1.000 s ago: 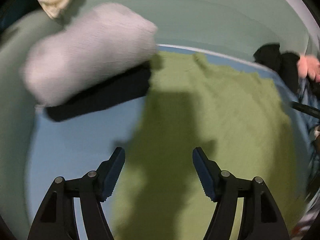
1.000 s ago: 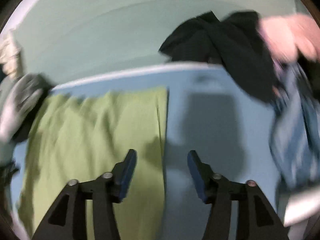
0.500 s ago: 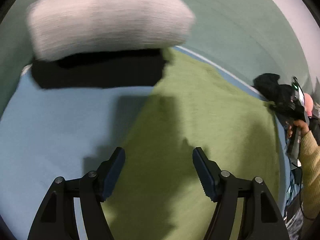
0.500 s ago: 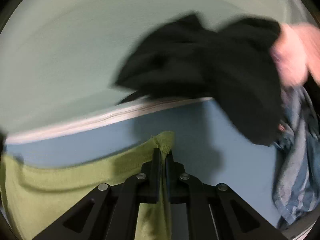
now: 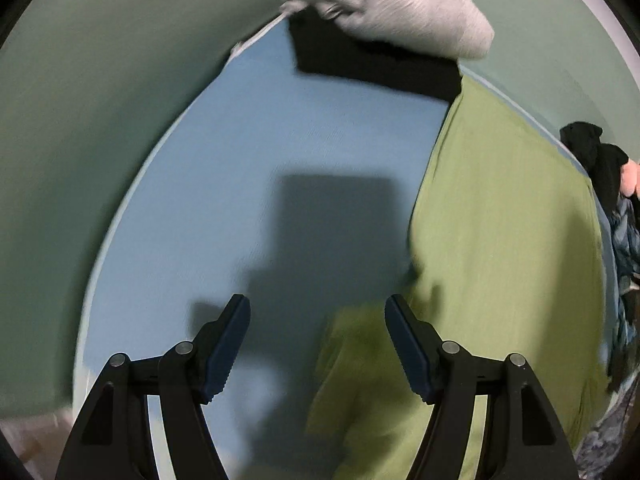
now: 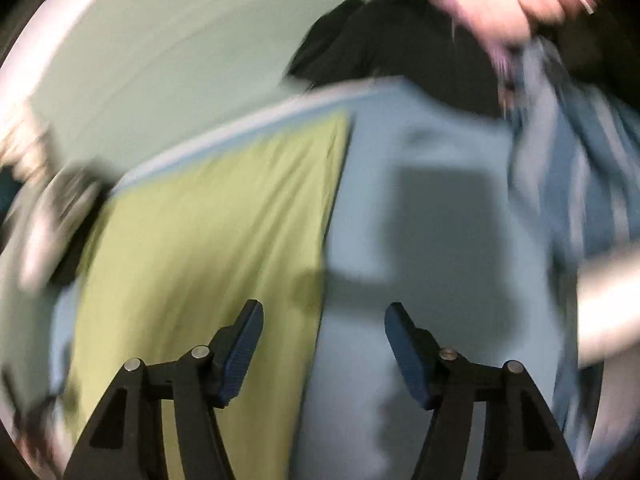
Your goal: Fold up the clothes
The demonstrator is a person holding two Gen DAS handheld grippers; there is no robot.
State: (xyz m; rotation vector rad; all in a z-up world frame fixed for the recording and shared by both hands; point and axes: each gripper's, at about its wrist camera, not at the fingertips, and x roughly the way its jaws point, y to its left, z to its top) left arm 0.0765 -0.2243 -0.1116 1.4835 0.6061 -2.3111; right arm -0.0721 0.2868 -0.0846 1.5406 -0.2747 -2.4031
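Note:
A green garment (image 5: 504, 240) lies flat on the blue table top (image 5: 260, 152); it also shows in the right wrist view (image 6: 208, 232). My left gripper (image 5: 318, 340) is open and empty above the garment's left edge, near a folded-over corner. My right gripper (image 6: 322, 344) is open and empty, hovering over the garment's right edge where it meets the blue surface (image 6: 432, 208). The right wrist view is blurred.
A folded grey garment (image 5: 400, 4) on a folded black one (image 5: 372, 64) sits at the table's far left corner. A black garment (image 6: 400, 40), a pink one (image 6: 504, 8) and a blue striped one (image 6: 580, 184) are piled at the right. A green wall stands behind.
My right gripper was shut on the green garment's corner half a second ago; it has let go, opened and pulled back. My left gripper stayed open and swung left toward the garment's left edge.

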